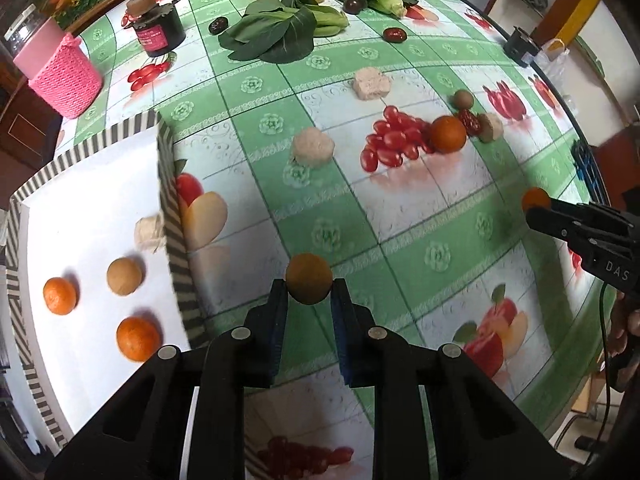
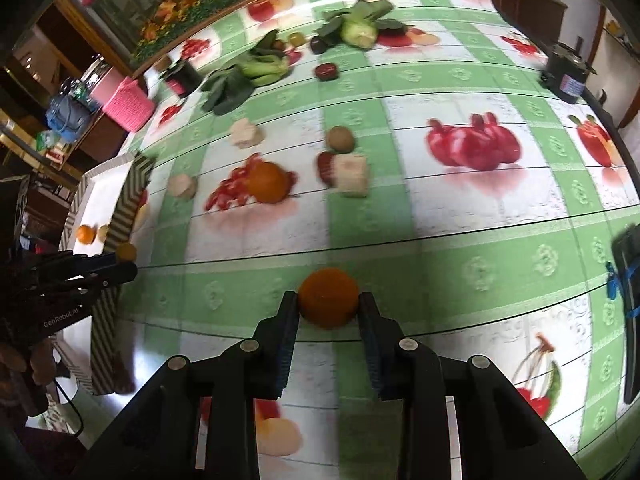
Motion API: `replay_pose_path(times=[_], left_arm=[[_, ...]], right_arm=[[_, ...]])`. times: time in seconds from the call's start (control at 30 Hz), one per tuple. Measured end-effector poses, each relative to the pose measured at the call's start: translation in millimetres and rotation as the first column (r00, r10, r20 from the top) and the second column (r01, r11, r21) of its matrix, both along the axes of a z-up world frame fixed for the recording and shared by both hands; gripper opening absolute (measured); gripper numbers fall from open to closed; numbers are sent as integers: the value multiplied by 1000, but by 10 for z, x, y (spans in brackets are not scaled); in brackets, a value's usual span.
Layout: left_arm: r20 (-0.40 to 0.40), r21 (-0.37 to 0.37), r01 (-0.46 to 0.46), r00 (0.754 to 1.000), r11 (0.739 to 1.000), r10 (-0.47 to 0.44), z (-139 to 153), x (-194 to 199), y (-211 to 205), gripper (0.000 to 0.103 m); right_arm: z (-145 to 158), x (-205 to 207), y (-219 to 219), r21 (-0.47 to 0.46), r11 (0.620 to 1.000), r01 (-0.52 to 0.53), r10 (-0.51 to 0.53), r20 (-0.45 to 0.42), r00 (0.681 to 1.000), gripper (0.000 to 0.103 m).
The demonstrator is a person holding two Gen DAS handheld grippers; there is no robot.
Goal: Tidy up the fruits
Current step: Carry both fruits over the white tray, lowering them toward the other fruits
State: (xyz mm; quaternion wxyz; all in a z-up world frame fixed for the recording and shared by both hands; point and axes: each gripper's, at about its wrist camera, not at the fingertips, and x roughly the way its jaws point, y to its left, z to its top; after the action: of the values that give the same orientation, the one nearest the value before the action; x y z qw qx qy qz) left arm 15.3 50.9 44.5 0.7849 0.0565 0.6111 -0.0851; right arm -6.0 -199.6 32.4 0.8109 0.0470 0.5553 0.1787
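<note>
My left gripper [image 1: 309, 292] is shut on a brownish round fruit [image 1: 309, 282], held above the tablecloth just right of the striped box [image 1: 170, 216]. The box holds two oranges [image 1: 138, 338], a tan fruit [image 1: 124, 276] and a pale chunk [image 1: 150, 234]. My right gripper [image 2: 328, 306] is shut on an orange [image 2: 328, 302] above the table; it also shows in the left wrist view [image 1: 538, 206]. Another orange [image 1: 448, 133] [image 2: 266, 182], a kiwi-like fruit [image 2: 340, 139], red dates [image 1: 394, 34] and a dark plum [image 1: 353, 5] lie on the table.
Pale food chunks [image 1: 313, 146] [image 1: 371, 83] [image 2: 351, 174], leafy greens [image 1: 272, 30] and corn [image 1: 390, 2] lie on the fruit-print tablecloth. A black jar [image 1: 158, 28] and a pink knitted holder [image 1: 64, 74] stand at far left. A dark device [image 2: 566, 74] sits at the right edge.
</note>
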Motion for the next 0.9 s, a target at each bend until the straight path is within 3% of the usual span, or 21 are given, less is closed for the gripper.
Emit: replay_pose_path(times=[0.4,0.9], left_arm=[[35,53,5,999,999,-7,152,-230,215,19],[52,68,-69,996,995,66,231,-392,791,19]], right_arm=[[88,-217,679,13,992,-129,129,-2,992,31],[192,-390,1547,8,963,-270,270,21,963,31]])
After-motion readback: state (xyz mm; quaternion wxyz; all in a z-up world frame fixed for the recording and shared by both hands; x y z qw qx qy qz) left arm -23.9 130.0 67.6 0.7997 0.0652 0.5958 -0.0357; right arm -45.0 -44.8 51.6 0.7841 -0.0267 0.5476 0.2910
